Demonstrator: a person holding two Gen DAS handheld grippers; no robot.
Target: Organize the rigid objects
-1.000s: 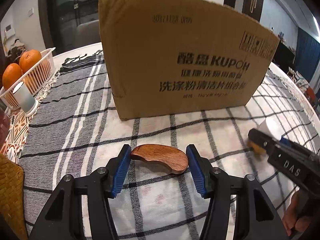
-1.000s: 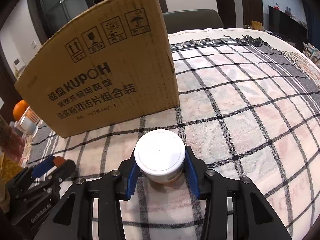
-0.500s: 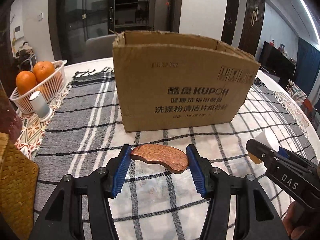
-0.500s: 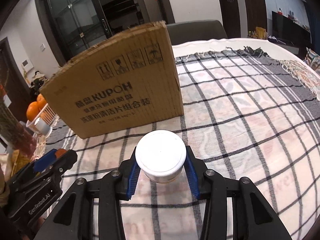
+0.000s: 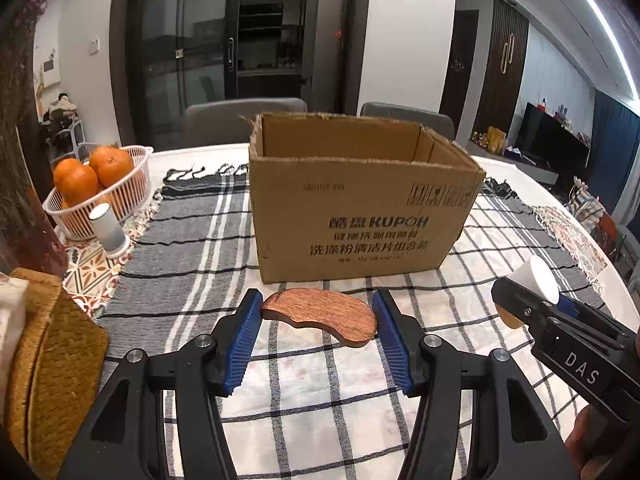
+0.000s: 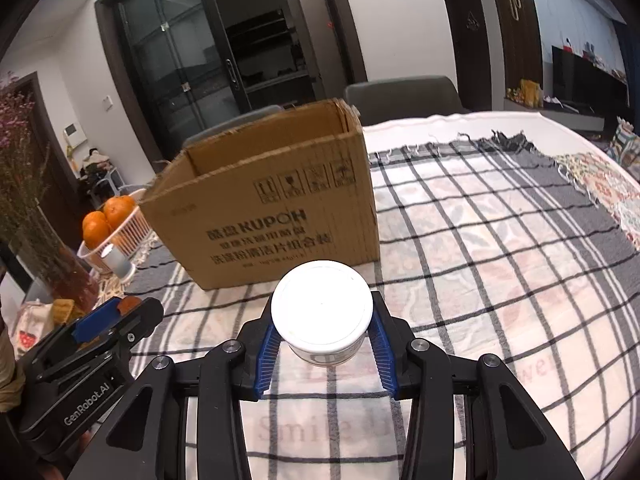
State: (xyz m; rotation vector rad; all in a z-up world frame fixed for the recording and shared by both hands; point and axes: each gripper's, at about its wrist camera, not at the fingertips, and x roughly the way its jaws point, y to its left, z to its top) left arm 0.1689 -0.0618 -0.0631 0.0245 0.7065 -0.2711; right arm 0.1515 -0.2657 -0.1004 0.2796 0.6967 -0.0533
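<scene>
My left gripper (image 5: 318, 316) is shut on a curved brown wooden piece (image 5: 320, 316) and holds it above the checked cloth, in front of the open cardboard box (image 5: 360, 216). My right gripper (image 6: 322, 332) is shut on a white-lidded jar (image 6: 322, 312), also held above the cloth in front of the box (image 6: 272, 208). The right gripper with the jar (image 5: 536, 284) shows at the right of the left wrist view. The left gripper (image 6: 112, 320) shows at the lower left of the right wrist view.
A white basket of oranges (image 5: 96, 184) and a small white cylinder (image 5: 106, 228) stand left of the box. A woven item (image 5: 52, 356) lies at the near left. A vase of dried flowers (image 6: 52, 264) stands at the left. Chairs stand behind the table.
Both grippers have risen and drawn back from the box with their objects held. The box looks smaller and its open top and inner walls have come into view.
</scene>
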